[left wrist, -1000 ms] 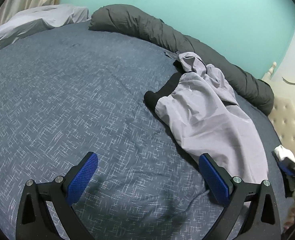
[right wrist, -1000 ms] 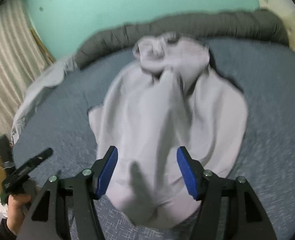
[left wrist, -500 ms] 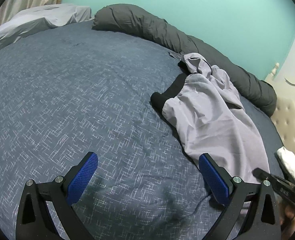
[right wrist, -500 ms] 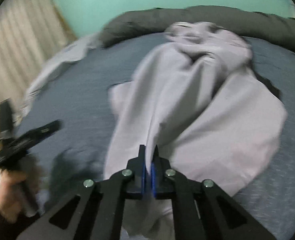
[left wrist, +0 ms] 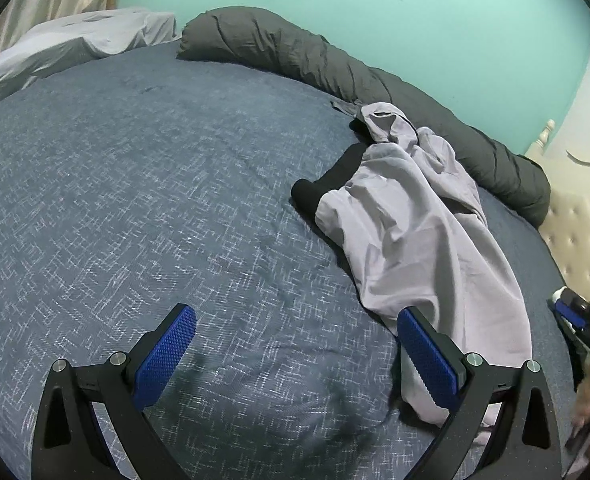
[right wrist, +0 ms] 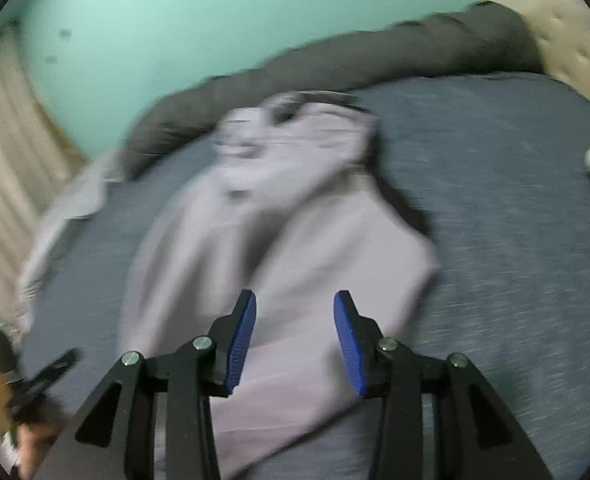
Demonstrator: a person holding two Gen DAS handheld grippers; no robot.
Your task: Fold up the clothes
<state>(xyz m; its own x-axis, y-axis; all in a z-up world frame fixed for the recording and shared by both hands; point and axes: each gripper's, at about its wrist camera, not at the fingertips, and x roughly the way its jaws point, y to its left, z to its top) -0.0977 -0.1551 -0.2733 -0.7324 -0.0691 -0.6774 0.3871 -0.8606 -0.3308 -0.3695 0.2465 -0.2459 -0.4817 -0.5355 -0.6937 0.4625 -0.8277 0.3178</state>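
The bed (left wrist: 143,184) filled both views, with a dark rolled blanket (left wrist: 375,76) along its far edge. Our lilac garment (left wrist: 419,240) lay rumpled on the right side, a black piece (left wrist: 335,180) beneath it. Our left claw (left wrist: 295,356) hovered released over bare cover. Our right claw (right wrist: 295,340) had just been opening, released, nothing pinched. We judged the dropped hem might bunch, spoiling a clean fold.
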